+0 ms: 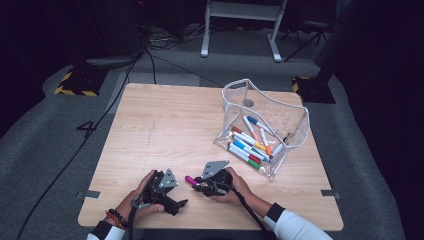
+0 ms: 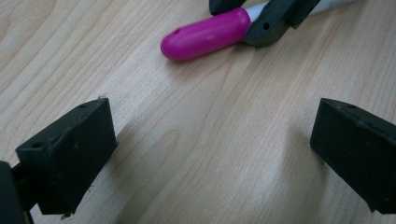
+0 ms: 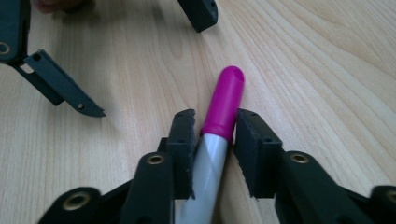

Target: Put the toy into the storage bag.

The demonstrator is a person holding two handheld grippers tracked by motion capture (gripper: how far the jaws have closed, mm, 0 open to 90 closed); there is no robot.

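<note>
Near the worktop's (image 1: 165, 130) front edge: marker (image 3: 223, 119) between the right gripper's (image 3: 214, 135) jaws.

Marker lies flat on the wood, long axis in line with the right jaws, magenta cap pointing away toward the left gripper (image 2: 210, 140). Right jaws stand narrow, flanking the barrel at the cap joint; one side touches, a slight gap shows at the other, so firm grip is not confirmed. Left jaws stand wide and empty, cap ahead of them. High view adds the clear pouch (image 1: 265, 125) of markers, well apart to the right.
</note>
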